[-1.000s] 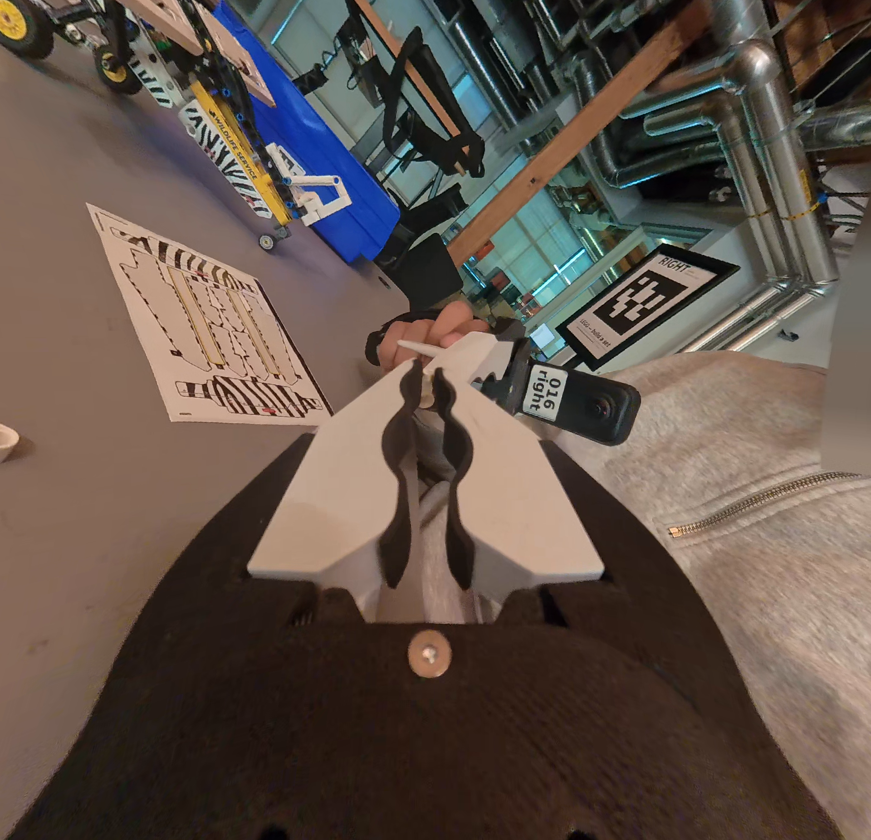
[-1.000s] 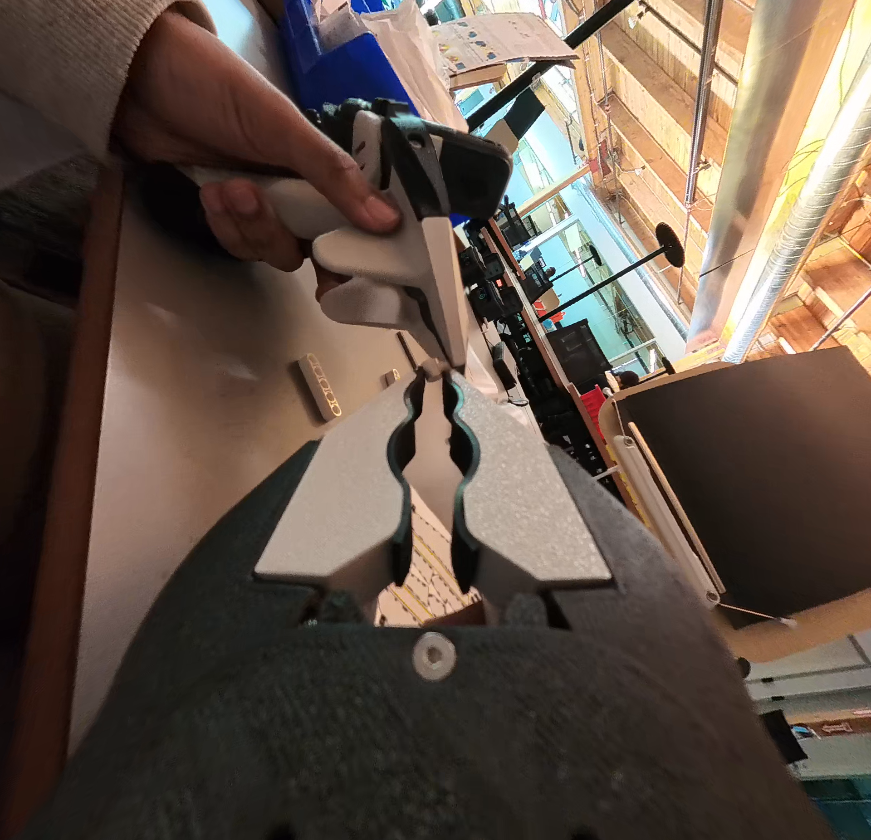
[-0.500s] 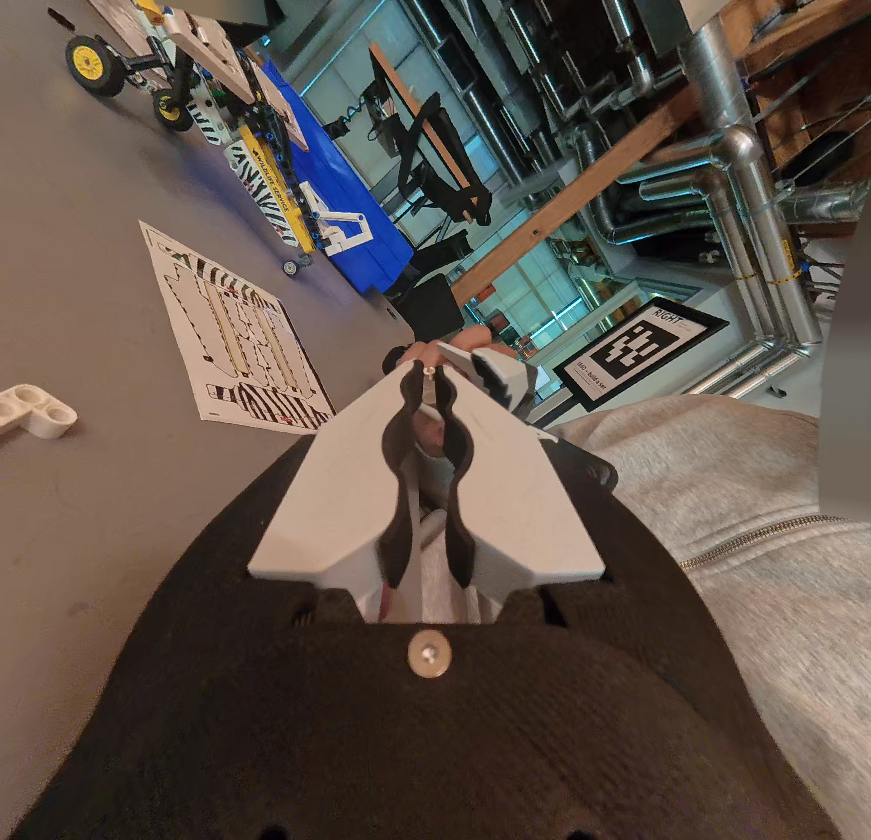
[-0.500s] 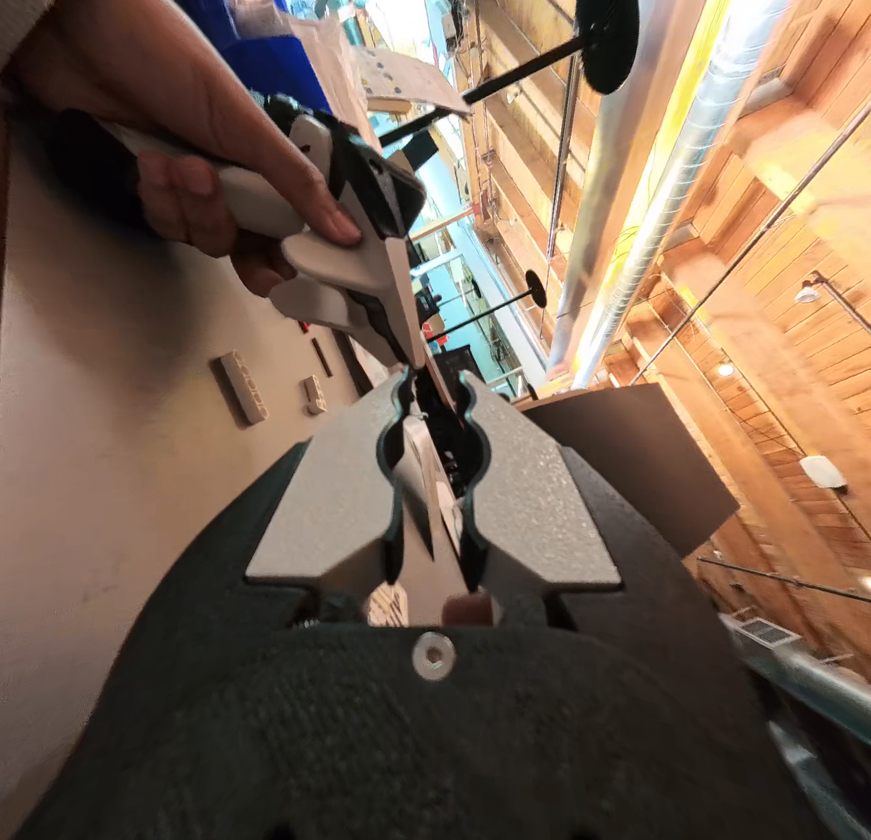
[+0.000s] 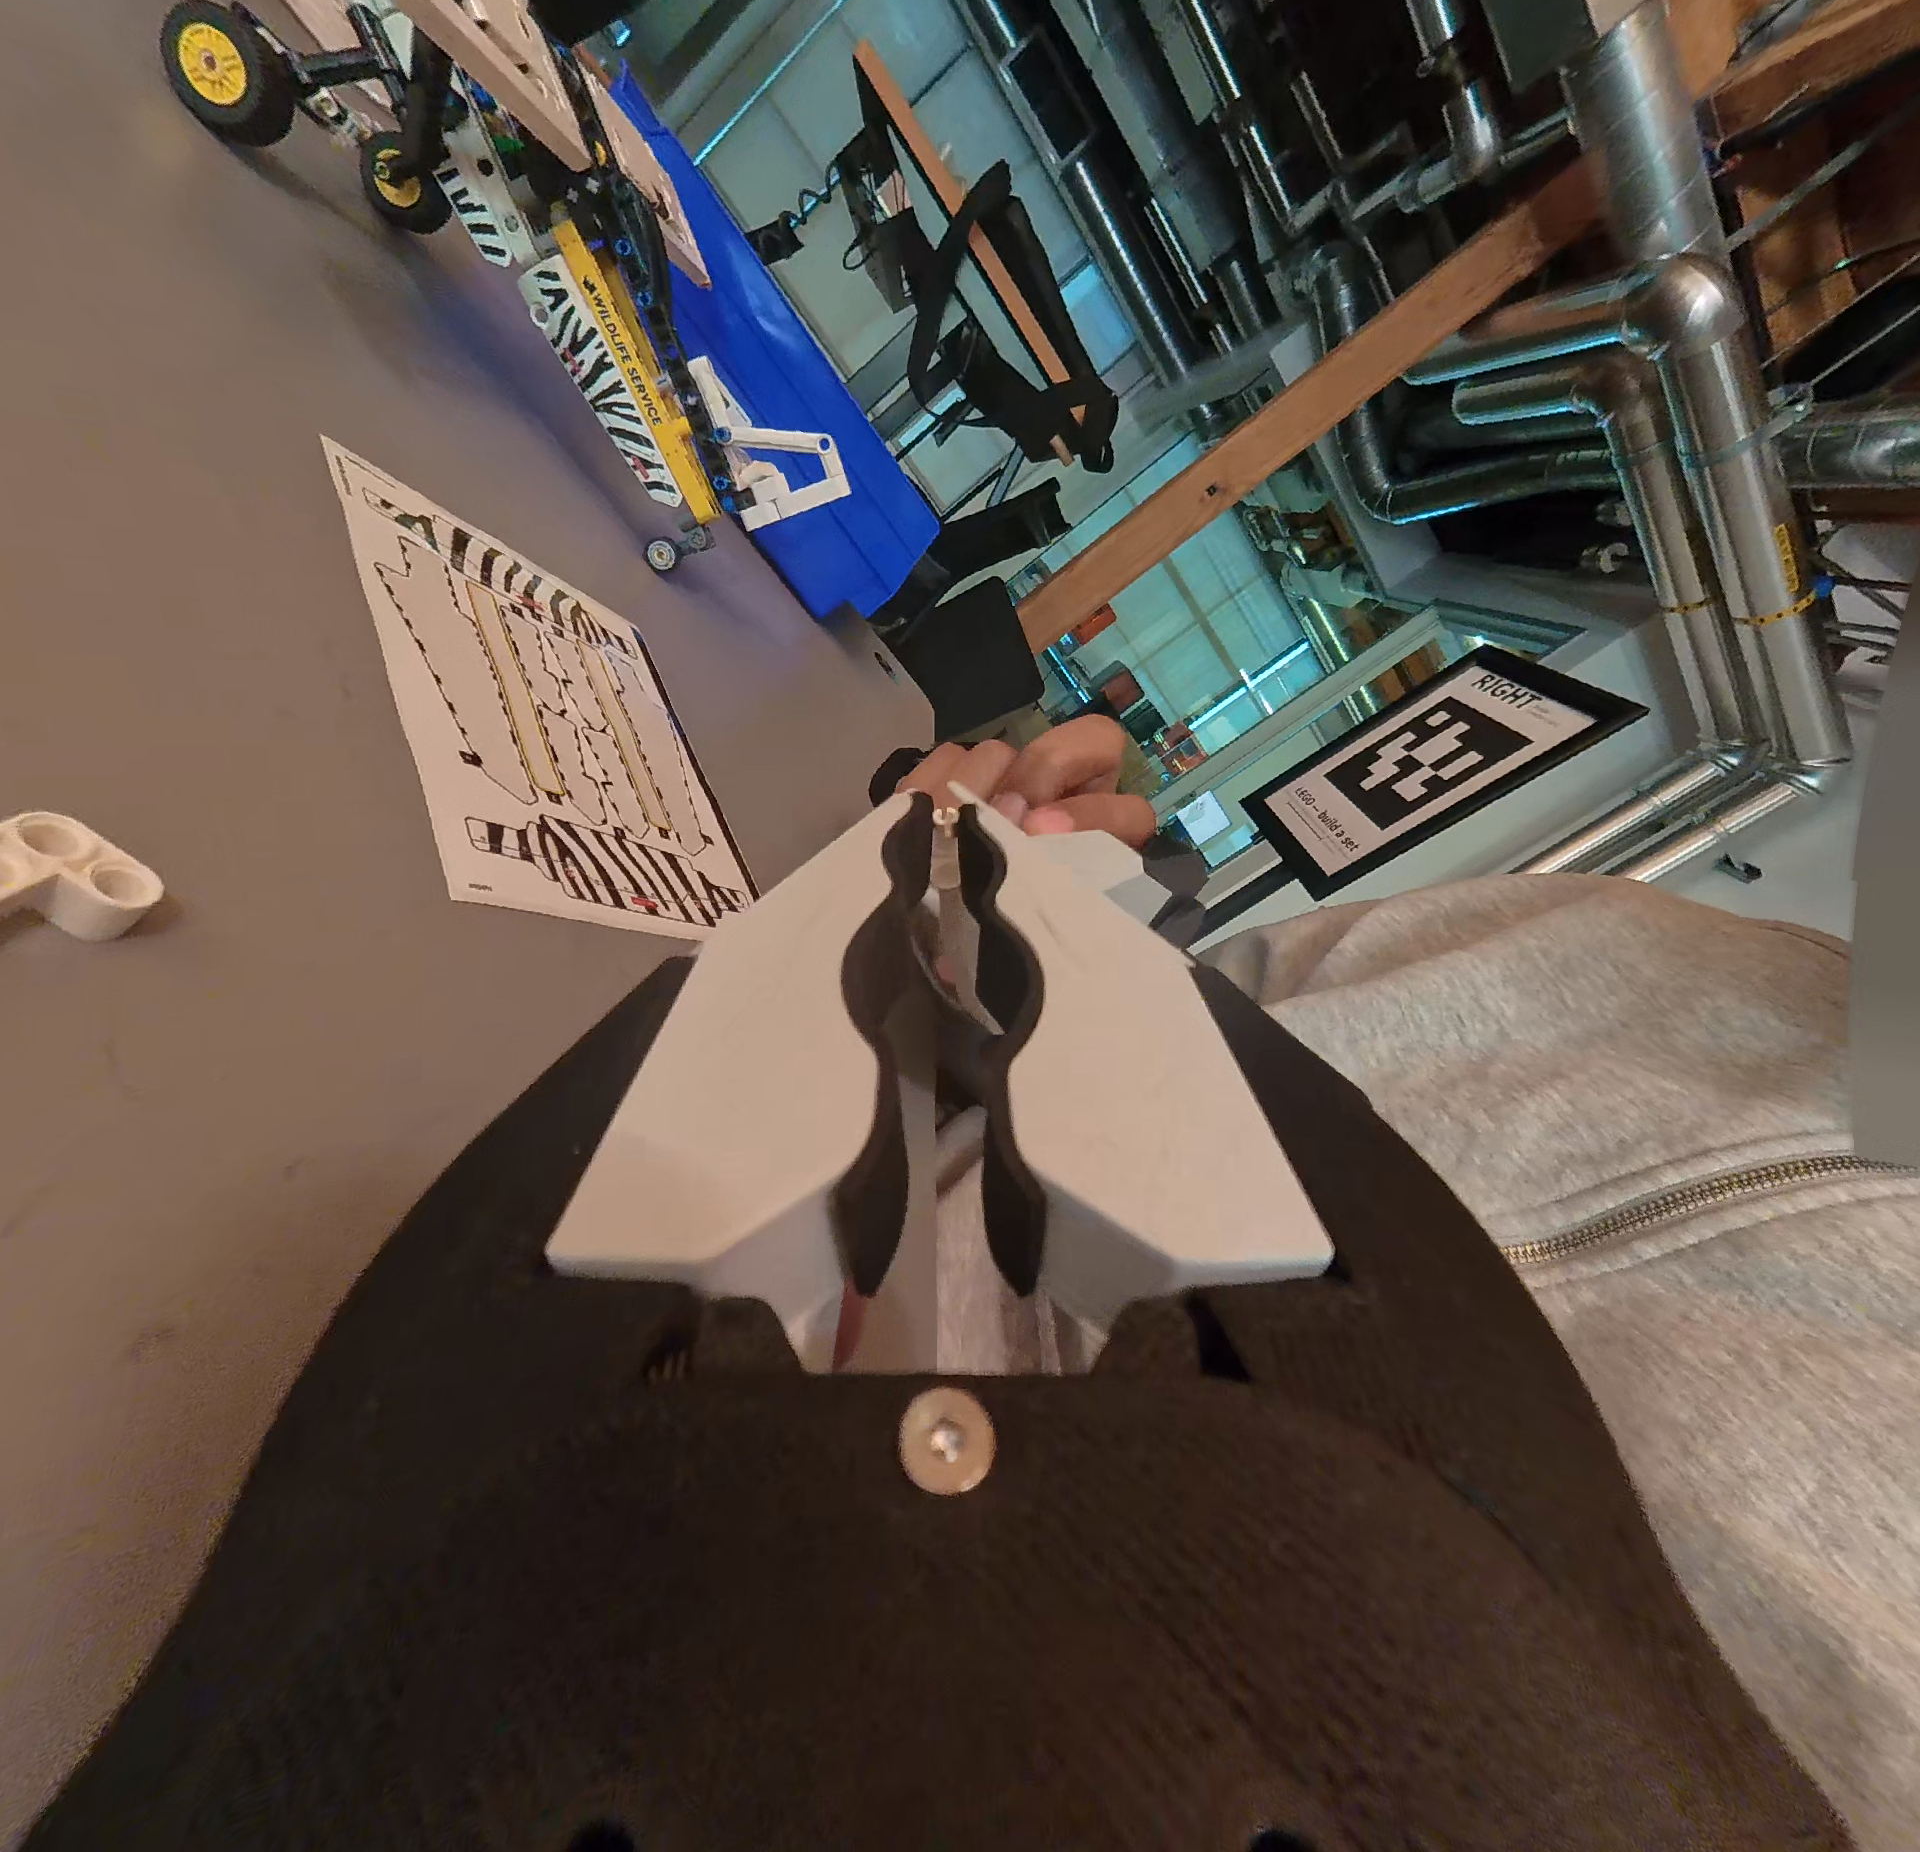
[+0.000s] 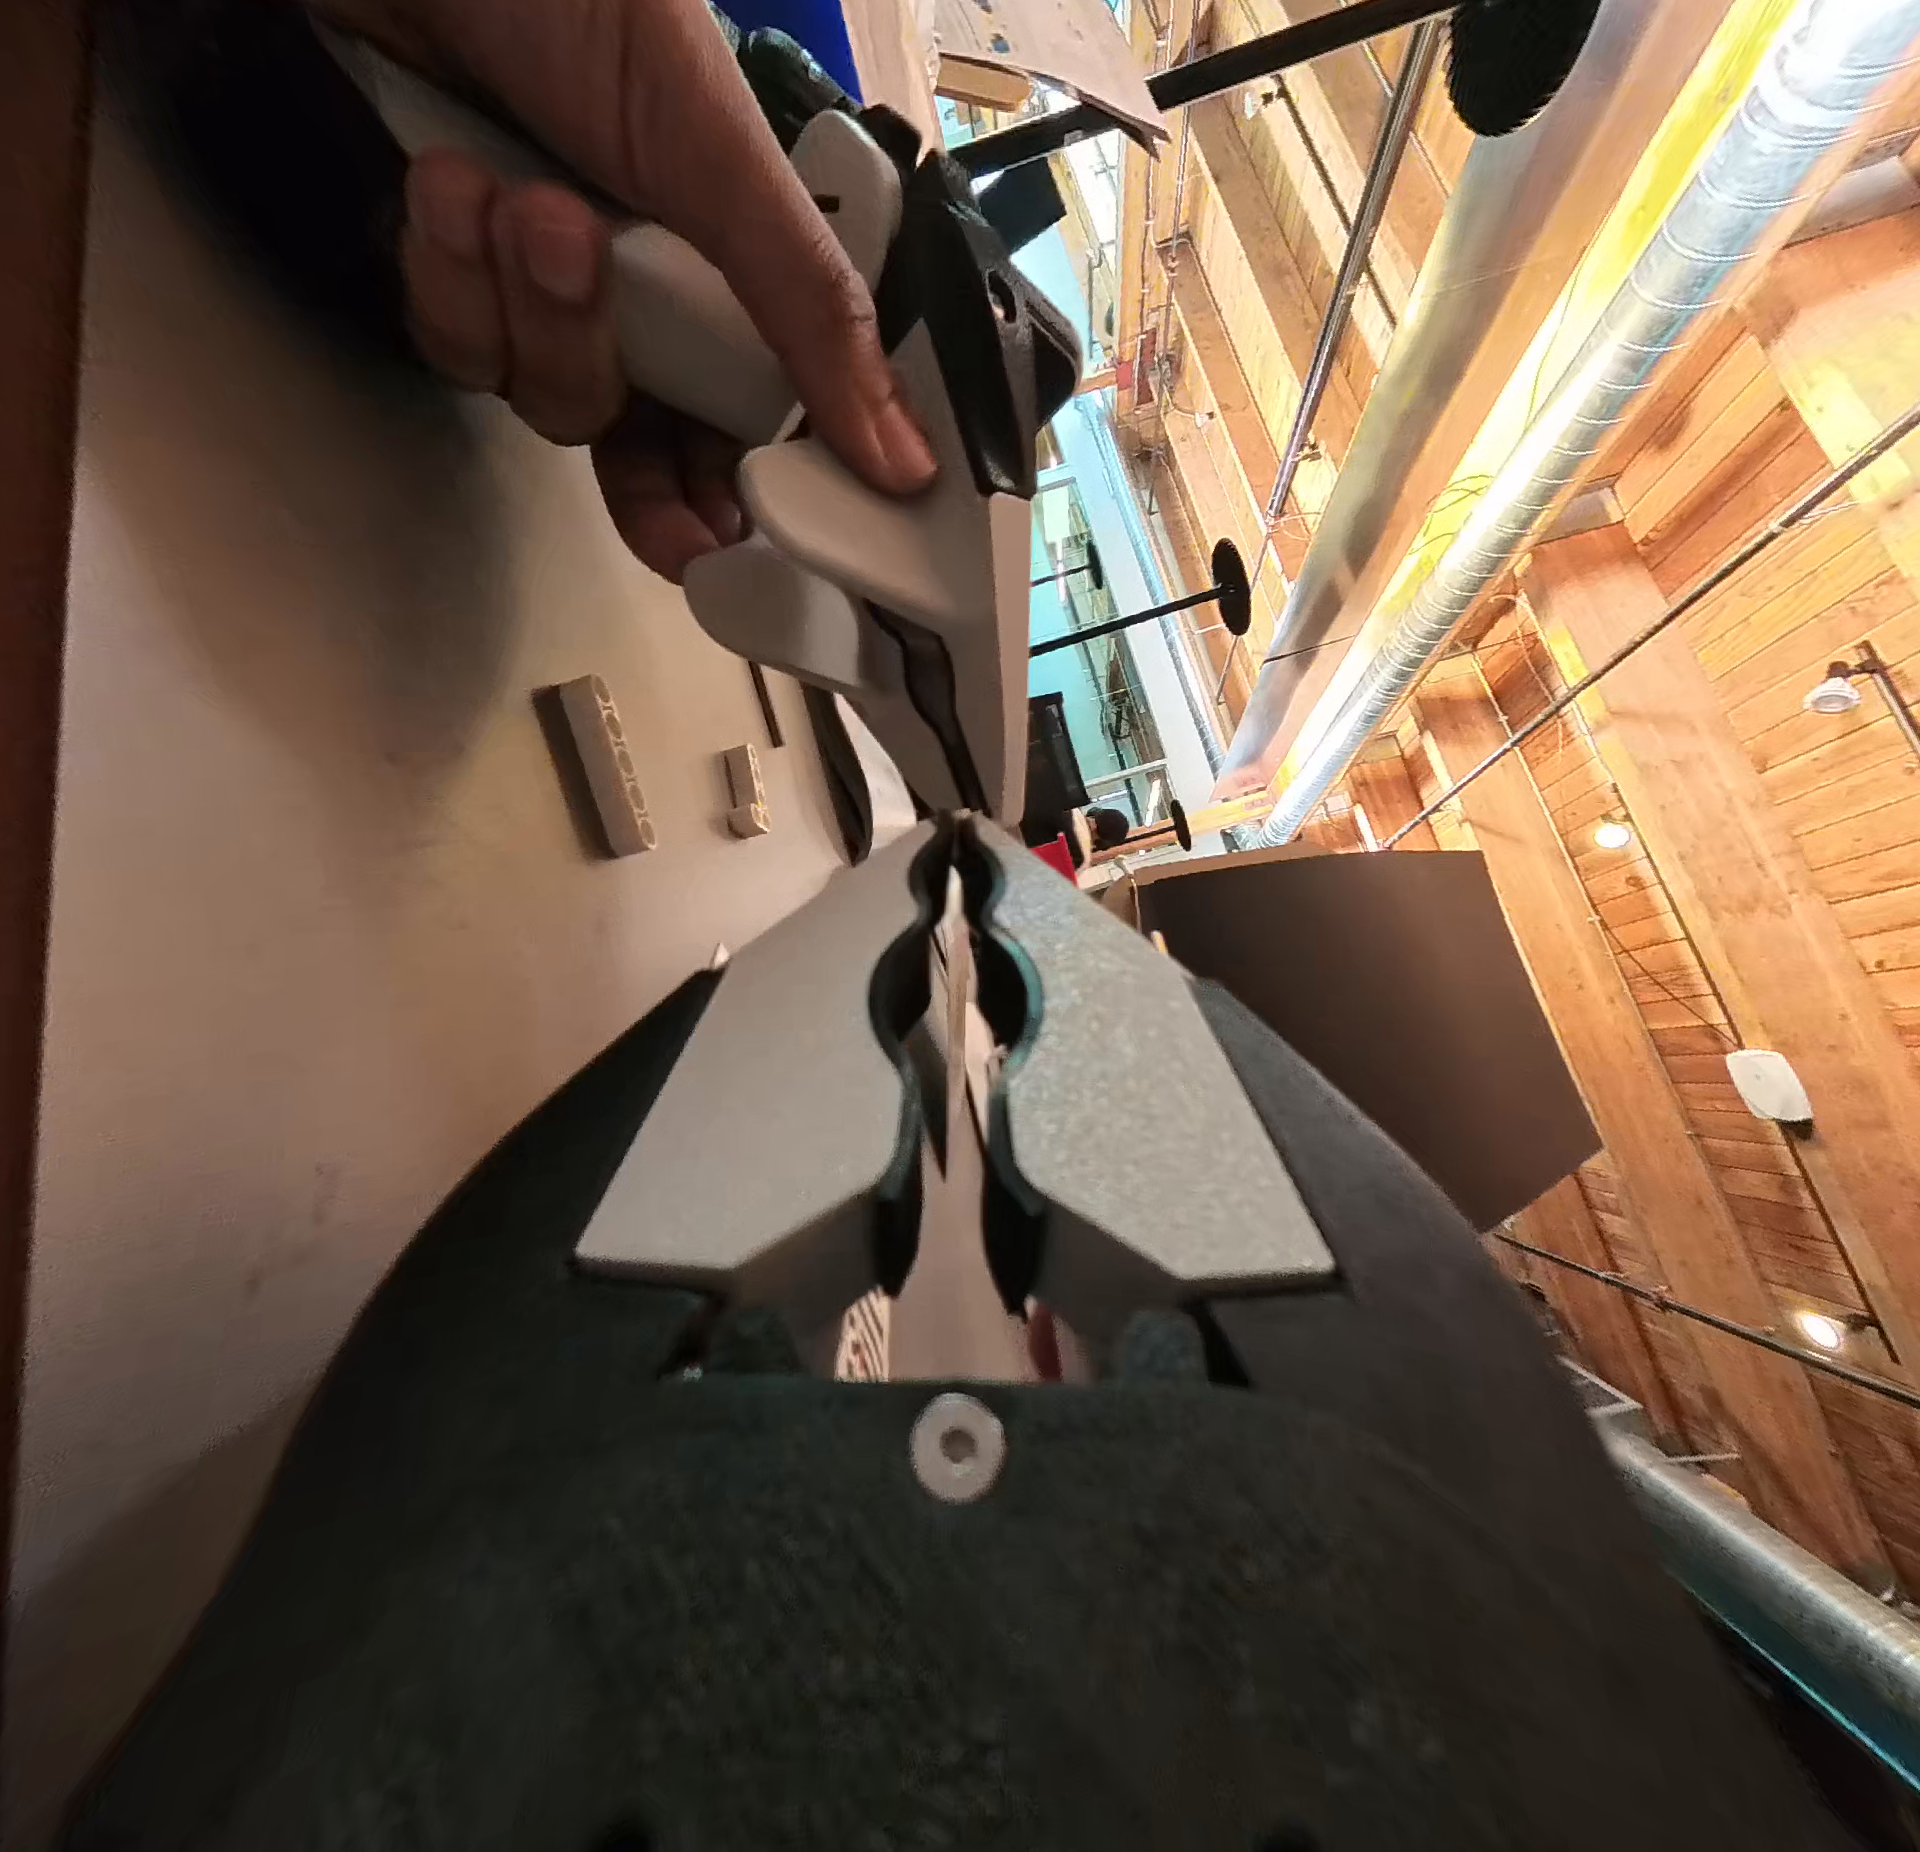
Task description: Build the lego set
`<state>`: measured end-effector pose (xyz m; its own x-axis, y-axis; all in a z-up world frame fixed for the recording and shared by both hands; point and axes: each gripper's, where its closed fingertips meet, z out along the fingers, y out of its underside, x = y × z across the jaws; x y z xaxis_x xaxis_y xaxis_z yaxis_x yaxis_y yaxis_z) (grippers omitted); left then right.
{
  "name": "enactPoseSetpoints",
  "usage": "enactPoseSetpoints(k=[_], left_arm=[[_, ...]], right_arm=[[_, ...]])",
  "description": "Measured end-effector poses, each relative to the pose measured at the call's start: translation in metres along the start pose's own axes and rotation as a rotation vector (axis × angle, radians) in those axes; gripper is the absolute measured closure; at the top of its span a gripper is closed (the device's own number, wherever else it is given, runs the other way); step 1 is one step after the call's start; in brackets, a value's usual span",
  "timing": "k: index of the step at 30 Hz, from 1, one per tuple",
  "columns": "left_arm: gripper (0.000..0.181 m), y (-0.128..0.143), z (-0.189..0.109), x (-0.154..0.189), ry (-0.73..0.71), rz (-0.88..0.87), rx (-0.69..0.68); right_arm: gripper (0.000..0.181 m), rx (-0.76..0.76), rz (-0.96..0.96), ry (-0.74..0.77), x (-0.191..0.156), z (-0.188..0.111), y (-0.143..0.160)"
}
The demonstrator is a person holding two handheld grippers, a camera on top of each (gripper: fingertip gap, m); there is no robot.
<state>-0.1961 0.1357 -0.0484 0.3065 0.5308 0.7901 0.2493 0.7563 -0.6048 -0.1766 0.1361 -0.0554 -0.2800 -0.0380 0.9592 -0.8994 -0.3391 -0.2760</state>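
Observation:
My left gripper (image 5: 940, 817) is shut on a small pale pin (image 5: 943, 816) that shows end-on at its fingertips, held above the grey table (image 5: 208, 971). My right gripper (image 6: 957, 823) is shut, its tips right against the left gripper's tips (image 6: 971, 803). In the left wrist view the right gripper's pale fingertip (image 5: 961, 792) shows just behind the pin, with the hand (image 5: 1049, 774) that holds it. The partly built lego vehicle (image 5: 499, 140) with yellow wheels and zebra-striped panels stands at the far left of the table.
A sticker sheet (image 5: 540, 701) with zebra patterns lies on the table, a white angled beam (image 5: 73, 862) to its left, a blue bin (image 5: 790, 400) behind. A pale long beam (image 6: 608, 763) and a small piece (image 6: 746, 789) lie on the table. A black board (image 6: 1351, 1013) stands at the right. Left tips and right tips are each some 30 cm from the partly built lego vehicle (image 5: 499, 140).
My right gripper opened wider, then shut again at the left gripper's tips. The left gripper kept its hold on the pin. Both grippers tilted a little while staying tip to tip.

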Motion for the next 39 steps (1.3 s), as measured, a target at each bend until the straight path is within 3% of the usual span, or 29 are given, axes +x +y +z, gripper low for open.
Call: enactPoseSetpoints(k=[9, 14, 29, 33, 39], left_arm=[[0.176, 0.001, 0.0, 0.001, 0.016, -0.017, -0.006], [0.177, 0.005, 0.002, 0.0, 0.012, -0.023, -0.04], [0.176, 0.004, 0.001, -0.001, 0.018, -0.038, -0.03], [0.162, -0.003, -0.003, 0.005, 0.065, -0.033, 0.017], [0.162, -0.009, -0.009, 0.025, 0.198, -0.004, 0.059]], right_arm=[[0.181, 0.01, 0.0, 0.01, 0.002, -0.001, -0.002], [0.164, -0.006, -0.02, 0.017, -0.001, 0.003, 0.003], [0.176, -0.025, 0.01, -0.019, -0.003, 0.003, 0.005], [0.175, 0.009, 0.145, -0.085, -0.004, 0.001, 0.003], [0.175, 0.142, 0.649, -0.293, 0.004, -0.005, -0.003]])
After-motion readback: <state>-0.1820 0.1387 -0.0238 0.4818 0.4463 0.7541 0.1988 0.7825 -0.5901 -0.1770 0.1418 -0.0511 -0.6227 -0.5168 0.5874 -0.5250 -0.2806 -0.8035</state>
